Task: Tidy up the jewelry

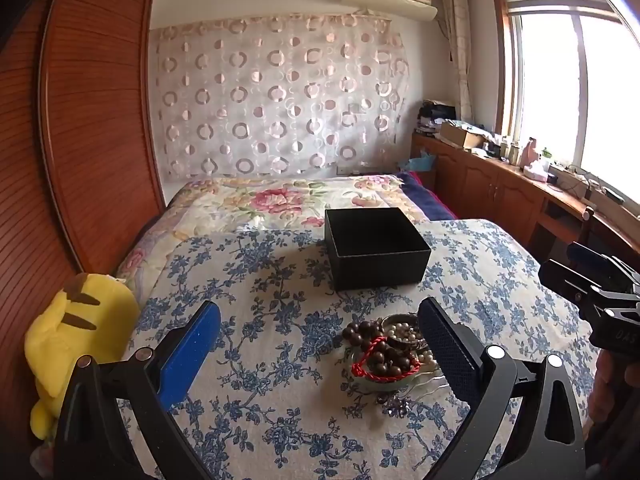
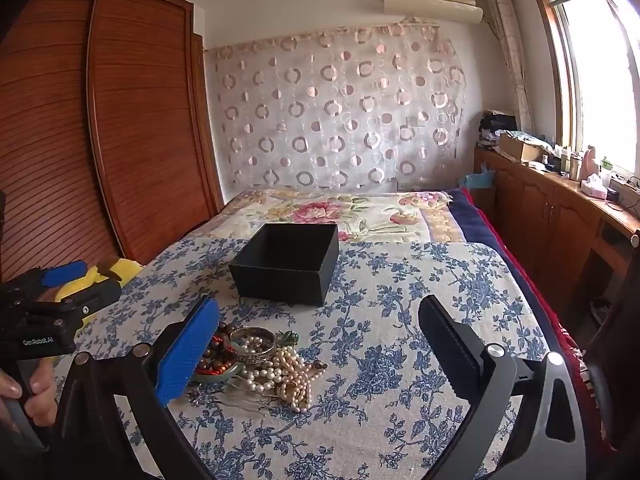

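While both hover over the jewelry pile [image 2: 256, 364], left gripper [image 1: 320, 344] and right gripper [image 2: 320, 344] gape wide, seemingly empty.

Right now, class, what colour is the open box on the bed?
Black: the box shows best in the right wrist view.

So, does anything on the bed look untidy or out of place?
Yes. The jewelry lies in one tangled heap on the blue floral cloth: pearl strands spill out beside a bangle, while the black box behind looks empty.
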`<action>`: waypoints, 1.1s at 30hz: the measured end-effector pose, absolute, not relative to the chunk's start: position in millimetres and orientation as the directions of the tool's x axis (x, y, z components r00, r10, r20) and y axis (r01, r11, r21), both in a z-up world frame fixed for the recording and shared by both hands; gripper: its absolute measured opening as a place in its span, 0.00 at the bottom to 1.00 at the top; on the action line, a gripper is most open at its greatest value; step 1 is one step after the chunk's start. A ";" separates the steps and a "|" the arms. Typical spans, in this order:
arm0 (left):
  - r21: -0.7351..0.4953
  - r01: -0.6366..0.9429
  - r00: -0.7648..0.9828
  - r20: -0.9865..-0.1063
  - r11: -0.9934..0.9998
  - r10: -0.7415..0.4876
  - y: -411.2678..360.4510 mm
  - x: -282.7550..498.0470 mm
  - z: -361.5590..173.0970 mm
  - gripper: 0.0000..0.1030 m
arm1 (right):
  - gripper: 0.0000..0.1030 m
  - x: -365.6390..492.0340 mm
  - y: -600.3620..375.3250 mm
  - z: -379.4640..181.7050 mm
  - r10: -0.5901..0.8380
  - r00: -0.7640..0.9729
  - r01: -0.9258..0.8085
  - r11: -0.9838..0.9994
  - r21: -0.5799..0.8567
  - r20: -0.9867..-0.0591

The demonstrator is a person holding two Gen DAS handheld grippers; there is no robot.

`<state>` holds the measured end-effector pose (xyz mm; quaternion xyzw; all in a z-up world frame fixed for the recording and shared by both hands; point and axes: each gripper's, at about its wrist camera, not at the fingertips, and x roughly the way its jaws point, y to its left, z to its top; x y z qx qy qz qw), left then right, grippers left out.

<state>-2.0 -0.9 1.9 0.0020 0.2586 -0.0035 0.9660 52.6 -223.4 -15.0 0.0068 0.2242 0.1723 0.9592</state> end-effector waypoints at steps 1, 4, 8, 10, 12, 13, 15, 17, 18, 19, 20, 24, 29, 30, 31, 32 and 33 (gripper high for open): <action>-0.001 0.000 0.866 -0.501 1.000 -0.001 0.1 -0.3 0.2 0.93 | 0.98 52.5 -223.4 -14.8 0.333 0.840 -0.327 0.941 0.089 -0.429; -0.001 0.001 0.865 -0.501 1.000 -0.001 0.0 0.1 -0.2 0.93 | 0.98 52.2 -223.7 -13.9 0.335 0.839 -0.328 0.940 0.092 -0.429; -0.002 0.002 0.867 -0.499 1.000 -0.002 0.2 -0.4 0.2 0.93 | 0.98 52.2 -222.1 -14.5 0.336 0.837 -0.332 0.939 0.087 -0.432; -0.001 0.002 0.866 -0.500 1.000 -0.002 0.2 -0.2 0.1 0.93 | 0.98 54.7 -218.4 -10.3 0.336 0.837 -0.332 0.939 0.086 -0.432; -0.001 0.001 0.866 -0.499 1.000 -0.001 0.2 -0.4 0.2 0.93 | 0.98 54.7 -221.1 -14.8 0.336 0.838 -0.332 0.939 0.087 -0.430; -0.002 0.001 0.866 -0.500 1.000 -0.002 0.3 -0.5 0.3 0.93 | 0.98 54.7 -221.1 -15.2 0.335 0.838 -0.331 0.940 0.086 -0.430; -0.001 0.001 0.866 -0.500 1.000 -0.002 0.2 -0.5 0.3 0.93 | 0.98 54.2 -221.9 -15.3 0.337 0.838 -0.333 0.939 0.087 -0.430; -0.001 0.001 0.866 -0.500 1.000 -0.001 0.3 -0.6 0.4 0.93 | 0.98 51.8 -219.3 -15.0 0.337 0.838 -0.333 0.939 0.086 -0.429; -0.002 0.000 0.866 -0.500 1.000 -0.001 0.4 -0.6 0.4 0.93 | 0.98 51.8 -219.4 -15.2 0.338 0.838 -0.334 0.939 0.087 -0.429; -0.002 0.001 0.866 -0.500 1.000 -0.001 0.4 -0.7 0.4 0.93 | 0.98 51.9 -219.6 -15.3 0.339 0.837 -0.334 0.938 0.088 -0.429; -0.001 0.001 0.866 -0.500 1.000 -0.002 0.2 -0.6 0.4 0.93 | 0.98 52.0 -220.5 -15.1 0.338 0.837 -0.334 0.938 0.088 -0.430; -0.002 0.001 0.866 -0.500 1.000 -0.002 0.3 -0.7 0.4 0.93 | 0.98 52.1 -220.5 -15.3 0.339 0.837 -0.334 0.938 0.089 -0.429; -0.002 0.001 0.865 -0.501 1.000 -0.002 0.4 -0.8 0.5 0.93 | 0.98 51.3 -220.0 -14.8 0.341 0.837 -0.336 0.938 0.090 -0.429; -0.001 0.001 0.866 -0.500 1.000 -0.002 0.3 -0.6 0.4 0.93 | 0.98 51.2 -219.2 -15.1 0.340 0.837 -0.335 0.938 0.090 -0.429; -0.001 0.001 0.866 -0.500 1.000 -0.002 0.3 -0.7 0.4 0.93 | 0.98 51.1 -219.1 -15.0 0.340 0.837 -0.335 0.938 0.090 -0.429; -0.002 0.001 0.866 -0.500 1.000 -0.002 0.3 -0.6 0.4 0.93 | 0.98 51.1 -219.4 -14.9 0.340 0.837 -0.335 0.938 0.089 -0.429; -0.002 0.001 0.866 -0.500 1.000 -0.002 0.4 -0.6 0.3 0.93 | 0.98 51.0 -219.1 -15.1 0.340 0.837 -0.335 0.938 0.089 -0.428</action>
